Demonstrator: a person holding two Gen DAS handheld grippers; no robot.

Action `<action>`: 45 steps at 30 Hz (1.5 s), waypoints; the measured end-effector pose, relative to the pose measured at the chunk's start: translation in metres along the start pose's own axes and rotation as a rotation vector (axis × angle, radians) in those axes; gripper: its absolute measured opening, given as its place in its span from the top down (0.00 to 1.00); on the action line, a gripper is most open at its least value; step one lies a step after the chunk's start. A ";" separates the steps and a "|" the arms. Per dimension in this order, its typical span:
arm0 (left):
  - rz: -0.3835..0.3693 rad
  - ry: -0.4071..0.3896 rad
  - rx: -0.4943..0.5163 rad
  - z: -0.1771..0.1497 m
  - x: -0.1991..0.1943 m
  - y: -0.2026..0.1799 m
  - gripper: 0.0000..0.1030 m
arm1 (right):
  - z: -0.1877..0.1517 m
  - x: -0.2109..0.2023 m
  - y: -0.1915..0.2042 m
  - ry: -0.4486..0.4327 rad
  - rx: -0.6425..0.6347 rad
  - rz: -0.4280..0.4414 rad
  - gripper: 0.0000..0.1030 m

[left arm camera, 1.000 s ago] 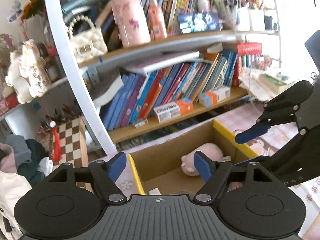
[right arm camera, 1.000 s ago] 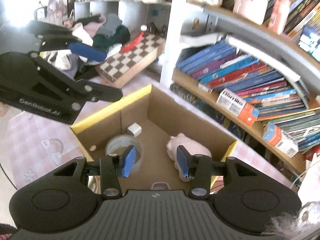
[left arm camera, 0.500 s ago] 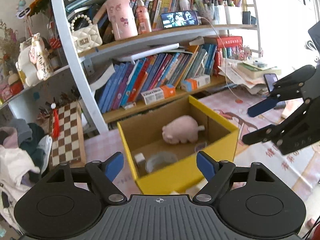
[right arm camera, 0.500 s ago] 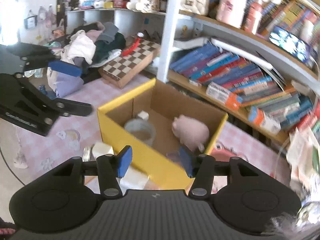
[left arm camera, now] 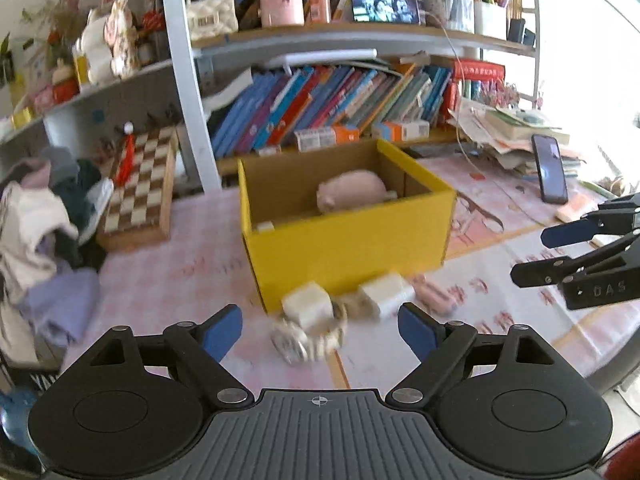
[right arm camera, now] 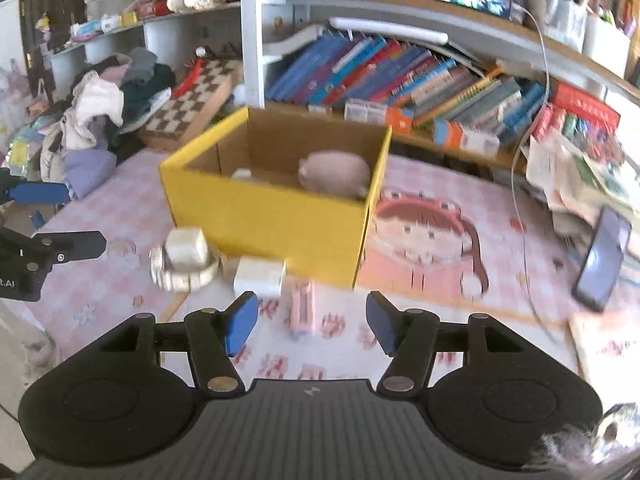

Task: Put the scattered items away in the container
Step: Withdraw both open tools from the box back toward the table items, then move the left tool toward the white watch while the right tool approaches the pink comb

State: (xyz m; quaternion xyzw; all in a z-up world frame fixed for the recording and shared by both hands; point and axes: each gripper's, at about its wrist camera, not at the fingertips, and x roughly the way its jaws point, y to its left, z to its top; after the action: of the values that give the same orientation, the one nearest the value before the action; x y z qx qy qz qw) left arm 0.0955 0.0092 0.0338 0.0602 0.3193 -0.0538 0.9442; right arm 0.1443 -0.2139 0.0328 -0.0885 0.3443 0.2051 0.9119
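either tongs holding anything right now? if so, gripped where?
Nothing held. Left tongs and right tongs both have open jaws with nothing between the pads; both have just been opening.

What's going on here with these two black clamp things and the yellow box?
Someone is tidying small items into the yellow box using two hand-held grippers. A pink plush toy already lies inside. The left gripper and right gripper are both empty, and their jaws have just been opening. On the mat in front of the box remain two white blocks, a watch-like band and a small pink item.
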 end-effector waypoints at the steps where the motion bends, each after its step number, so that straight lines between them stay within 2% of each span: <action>1: -0.002 0.006 -0.007 -0.005 -0.002 -0.002 0.15 | -0.006 -0.002 0.004 0.003 -0.002 -0.006 0.41; 7: -0.003 0.017 -0.045 -0.028 -0.011 -0.012 0.15 | -0.039 -0.002 0.030 0.028 -0.040 -0.020 0.35; 14: -0.015 0.043 -0.022 -0.045 -0.013 -0.024 0.15 | -0.060 -0.001 0.057 0.059 -0.094 0.000 0.27; 26: -0.008 0.046 -0.025 -0.056 -0.014 -0.028 0.15 | -0.059 -0.003 0.056 0.031 -0.055 -0.037 0.26; 45: -0.001 0.060 -0.013 -0.058 -0.003 -0.027 0.15 | -0.056 0.008 0.054 0.044 -0.042 -0.050 0.26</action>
State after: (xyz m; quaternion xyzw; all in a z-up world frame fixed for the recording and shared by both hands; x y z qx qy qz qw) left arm 0.0549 -0.0084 -0.0124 0.0553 0.3480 -0.0505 0.9345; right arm 0.0927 -0.1795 -0.0152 -0.1206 0.3575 0.1872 0.9070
